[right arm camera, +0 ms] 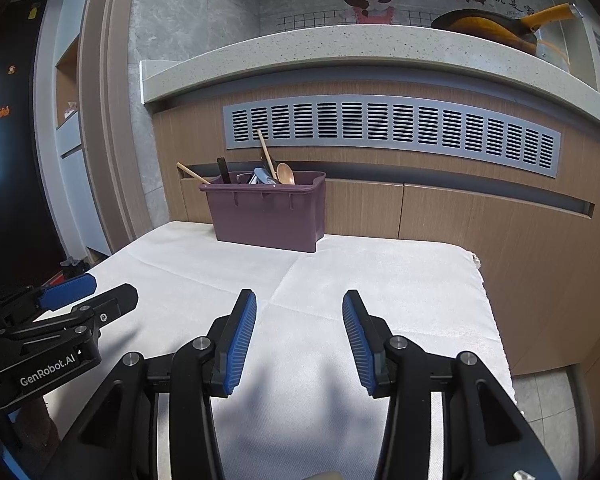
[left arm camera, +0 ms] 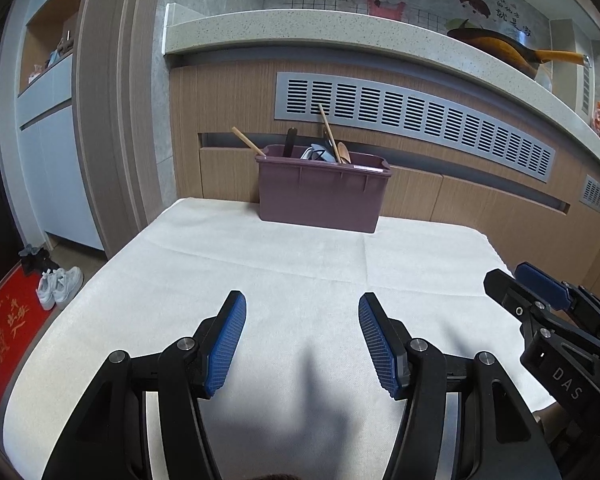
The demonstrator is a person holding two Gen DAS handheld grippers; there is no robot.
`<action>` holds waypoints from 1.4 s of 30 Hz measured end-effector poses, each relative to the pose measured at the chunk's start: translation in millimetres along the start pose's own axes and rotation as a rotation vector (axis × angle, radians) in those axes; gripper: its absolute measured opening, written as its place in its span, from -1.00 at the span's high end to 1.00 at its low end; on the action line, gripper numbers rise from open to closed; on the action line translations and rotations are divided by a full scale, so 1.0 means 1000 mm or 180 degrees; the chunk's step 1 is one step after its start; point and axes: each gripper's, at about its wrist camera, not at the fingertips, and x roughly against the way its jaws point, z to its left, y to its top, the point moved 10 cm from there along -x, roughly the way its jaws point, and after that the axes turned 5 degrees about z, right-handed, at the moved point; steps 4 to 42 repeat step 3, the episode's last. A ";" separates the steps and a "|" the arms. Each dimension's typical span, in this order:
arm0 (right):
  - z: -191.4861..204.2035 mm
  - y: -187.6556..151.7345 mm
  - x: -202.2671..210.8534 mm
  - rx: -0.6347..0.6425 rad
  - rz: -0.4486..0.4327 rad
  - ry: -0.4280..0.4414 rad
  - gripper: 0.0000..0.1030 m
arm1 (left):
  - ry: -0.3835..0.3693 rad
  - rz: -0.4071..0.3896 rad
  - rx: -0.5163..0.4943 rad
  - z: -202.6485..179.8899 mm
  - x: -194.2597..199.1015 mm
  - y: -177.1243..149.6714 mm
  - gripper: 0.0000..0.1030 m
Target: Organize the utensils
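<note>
Your utensils sit bunched in the purple plastic bin [left arm camera: 322, 196] at 12 o'clock, on the far edge of the white cloth [left arm camera: 260, 264], backed up vs the wood-grain cabinet front [left arm camera: 480, 208]. Sticking out of it: a wooden spoon [right arm camera: 285, 173] bowl-up, two thin wooden handles [left arm camera: 329, 130] leaning at angles, a black handle [left arm camera: 290, 142] and some grey-blue bits you can't ID. Your left gripper [left arm camera: 302, 312] hangs over the near cloth, jaws spread wide, nothing btwn the blue pads [left arm camera: 226, 344]. Your right gripper [right arm camera: 299, 312] is likewise parted w/ nothing in it, just cloth below; in the left view it shows at 3 o'clock. Above the bin, a slotted grey vent [left arm camera: 412, 120], then a speckled countertop [left arm camera: 340, 28] w/ a yellow-handled pan [left arm camera: 512, 50] at 1 o'clock. White sneakers [left arm camera: 58, 286] on the floor at 9 o'clock.
</note>
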 end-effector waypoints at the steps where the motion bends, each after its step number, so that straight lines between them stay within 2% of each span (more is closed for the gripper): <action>1: 0.000 0.000 0.000 -0.0002 0.0001 -0.0001 0.16 | 0.0007 -0.0006 0.0007 0.000 0.001 0.000 -0.15; 42: 0.000 0.000 0.000 -0.0003 0.0001 -0.0001 0.16 | 0.0008 -0.0007 0.0019 0.000 0.001 0.000 -0.15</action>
